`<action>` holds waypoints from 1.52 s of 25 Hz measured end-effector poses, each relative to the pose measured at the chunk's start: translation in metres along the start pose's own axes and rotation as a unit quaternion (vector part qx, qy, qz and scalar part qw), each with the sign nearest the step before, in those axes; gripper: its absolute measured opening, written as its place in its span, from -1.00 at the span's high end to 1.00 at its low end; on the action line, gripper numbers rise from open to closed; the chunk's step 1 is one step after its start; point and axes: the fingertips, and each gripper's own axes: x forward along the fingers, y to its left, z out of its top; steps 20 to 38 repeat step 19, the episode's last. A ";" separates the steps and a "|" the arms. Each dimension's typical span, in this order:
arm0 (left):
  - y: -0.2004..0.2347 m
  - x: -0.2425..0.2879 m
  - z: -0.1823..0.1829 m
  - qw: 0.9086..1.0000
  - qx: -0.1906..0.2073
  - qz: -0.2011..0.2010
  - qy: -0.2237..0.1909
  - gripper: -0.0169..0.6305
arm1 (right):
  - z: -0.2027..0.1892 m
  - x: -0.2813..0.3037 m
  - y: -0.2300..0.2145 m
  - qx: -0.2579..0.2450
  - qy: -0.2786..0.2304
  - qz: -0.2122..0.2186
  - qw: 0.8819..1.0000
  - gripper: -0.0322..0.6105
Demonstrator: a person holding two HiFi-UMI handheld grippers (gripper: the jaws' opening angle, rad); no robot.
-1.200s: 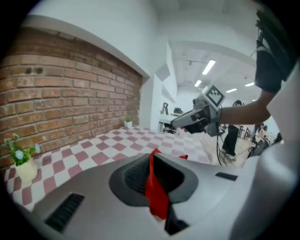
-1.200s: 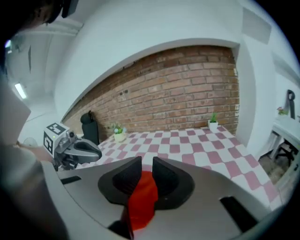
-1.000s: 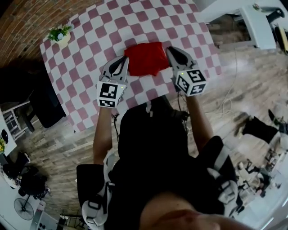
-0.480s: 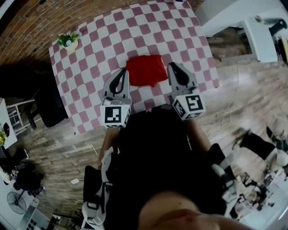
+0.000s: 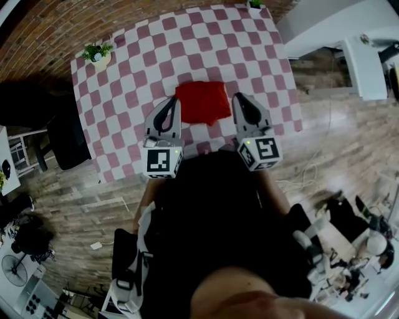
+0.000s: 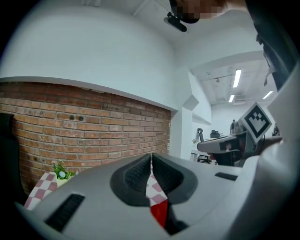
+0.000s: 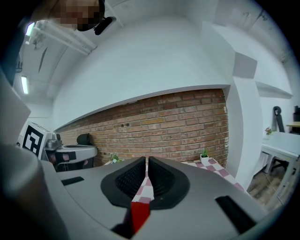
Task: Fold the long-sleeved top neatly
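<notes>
The red long-sleeved top point(image 5: 201, 101) lies folded into a small square on the pink-and-white checked table point(image 5: 187, 37), near its front edge. My left gripper point(image 5: 168, 103) hovers just left of the top, raised off the table, jaws shut and empty. My right gripper point(image 5: 240, 99) hovers just right of it; its jaws have just been closing and stand shut with nothing between them. In the left gripper view the pads point(image 6: 140, 171) meet above a strip of the red top point(image 6: 160, 213). The right gripper view shows the same red top point(image 7: 139, 212) below the right gripper point(image 7: 146, 164).
A small potted plant point(image 5: 98, 53) stands at the table's far left corner and another plant point(image 5: 254, 4) at the far right. A black chair point(image 5: 62, 140) sits left of the table, a white desk point(image 5: 368, 56) to the right. A brick wall runs behind.
Both grippers have lifted off the table and drawn back a little from the top's sides. The folded top has stayed where it lay.
</notes>
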 end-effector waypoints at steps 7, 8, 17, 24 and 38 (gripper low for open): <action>-0.002 0.005 0.000 1.000 -0.007 -0.005 0.005 0.91 | 0.000 0.007 -0.001 0.001 0.005 0.001 1.000 0.82; -0.003 0.005 0.001 1.000 -0.010 -0.006 0.006 0.91 | 0.000 0.008 -0.001 0.001 0.005 0.000 1.000 0.82; -0.010 0.010 0.004 1.000 -0.010 -0.010 -0.005 0.91 | 0.003 0.009 -0.007 0.000 0.002 -0.001 1.000 0.82; -0.010 0.011 0.002 1.000 0.004 -0.011 -0.005 0.90 | 0.003 0.009 -0.008 0.000 0.002 -0.002 1.000 0.82; -0.010 0.011 0.002 1.000 0.004 -0.011 -0.005 0.90 | 0.003 0.009 -0.008 0.000 0.002 -0.002 1.000 0.82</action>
